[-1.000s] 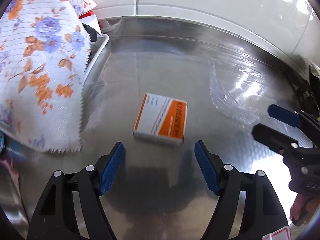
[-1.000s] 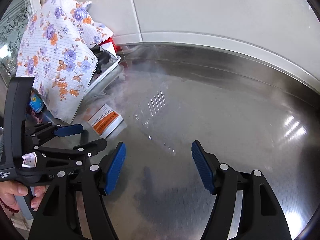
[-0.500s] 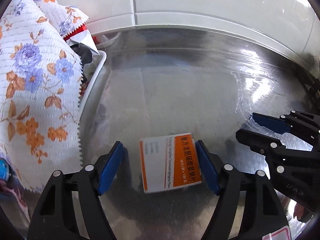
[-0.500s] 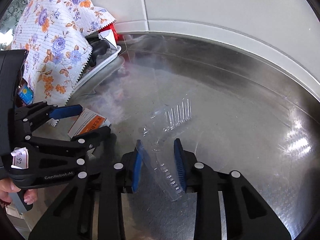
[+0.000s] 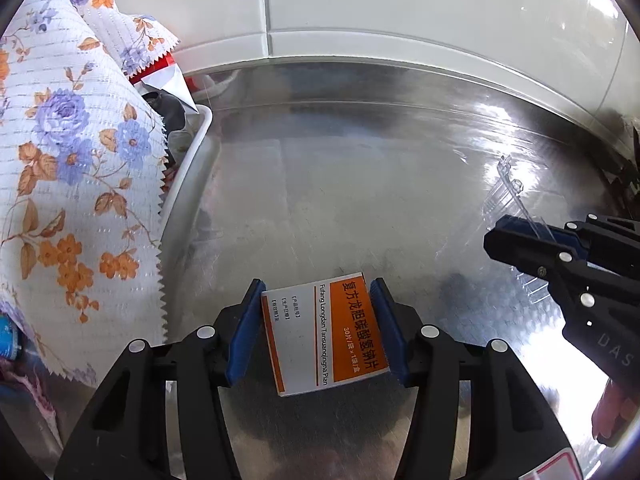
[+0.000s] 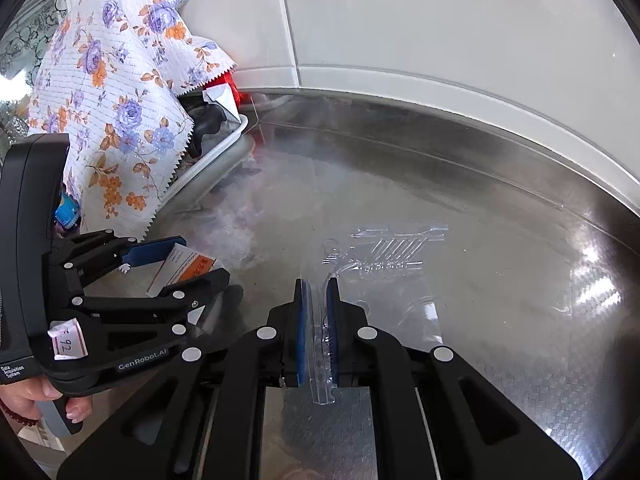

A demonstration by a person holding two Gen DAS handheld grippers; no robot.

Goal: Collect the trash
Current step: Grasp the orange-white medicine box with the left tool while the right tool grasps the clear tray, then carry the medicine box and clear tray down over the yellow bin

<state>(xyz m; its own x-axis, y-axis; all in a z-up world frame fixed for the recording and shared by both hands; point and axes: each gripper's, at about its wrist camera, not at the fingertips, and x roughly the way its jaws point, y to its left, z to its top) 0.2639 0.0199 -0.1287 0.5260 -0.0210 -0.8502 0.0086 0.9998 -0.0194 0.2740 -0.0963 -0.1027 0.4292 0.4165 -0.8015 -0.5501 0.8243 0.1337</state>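
Note:
An orange and white medicine box (image 5: 326, 334) sits between the fingers of my left gripper (image 5: 318, 330), which is shut on it just above the steel counter. The box also shows in the right wrist view (image 6: 182, 266), held by the left gripper (image 6: 176, 262). My right gripper (image 6: 316, 334) is shut on a clear plastic packaging tray (image 6: 384, 264), pinching its near edge. In the left wrist view the right gripper (image 5: 520, 236) holds the clear plastic (image 5: 506, 196) at the right.
A white bin (image 5: 188, 172) with trash in it stands at the left, partly covered by a floral cloth (image 5: 60, 160). It also shows in the right wrist view (image 6: 224, 144). A white tiled wall (image 6: 440, 20) borders the steel counter (image 5: 340, 184) at the back.
My left gripper closed on the medicine box. My right gripper moved onto the clear plastic and closed fully on its edge.

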